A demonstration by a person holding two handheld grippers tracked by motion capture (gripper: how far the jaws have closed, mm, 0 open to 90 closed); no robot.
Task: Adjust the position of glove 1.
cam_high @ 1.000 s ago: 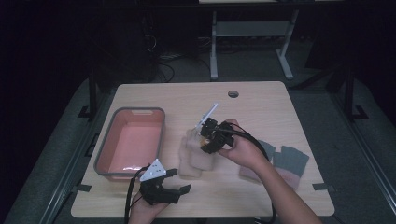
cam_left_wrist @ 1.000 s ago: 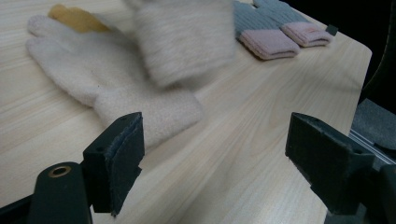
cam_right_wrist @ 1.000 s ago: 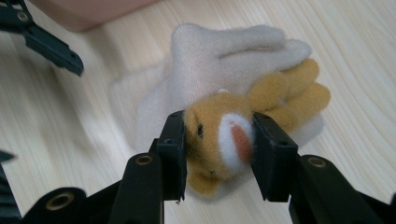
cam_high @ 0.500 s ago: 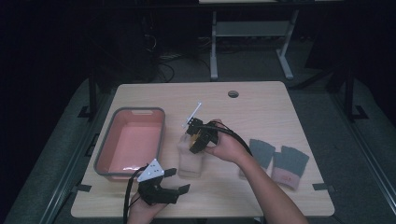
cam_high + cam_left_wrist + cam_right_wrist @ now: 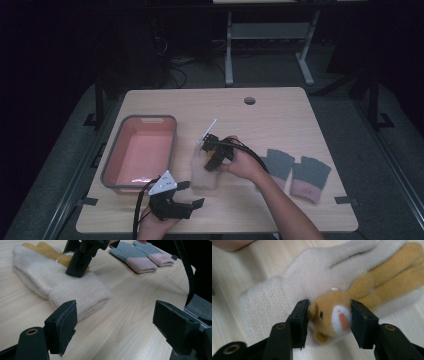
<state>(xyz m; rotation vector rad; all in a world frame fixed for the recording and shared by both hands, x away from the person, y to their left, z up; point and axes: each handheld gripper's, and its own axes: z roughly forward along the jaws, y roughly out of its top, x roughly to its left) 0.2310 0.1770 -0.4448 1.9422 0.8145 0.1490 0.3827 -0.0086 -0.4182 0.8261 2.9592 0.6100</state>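
Observation:
A cream glove (image 5: pixel 201 176) with tan fingers and a tan animal face lies flat on the table, just right of the bin. My right gripper (image 5: pixel 212 159) points down onto it. In the right gripper view its jaws (image 5: pixel 328 315) stand on either side of the animal face (image 5: pixel 329 303) and have just been opening. The pads rest at the face's edges without squeezing it. My left gripper (image 5: pixel 191 194) is open near the table's front edge with nothing between its jaws (image 5: pixel 117 317), and it faces the glove's cuff (image 5: pixel 82 293).
A grey bin (image 5: pixel 111 156) with a pink inside stands left of the glove. Two grey gloves with pink cuffs (image 5: pixel 277 165) (image 5: pixel 310 179) lie at the right, by the person's right forearm. A cable hole (image 5: pixel 249 100) is near the table's far edge.
My right gripper has come down and to the left onto the cream glove. The left gripper has stayed where it was.

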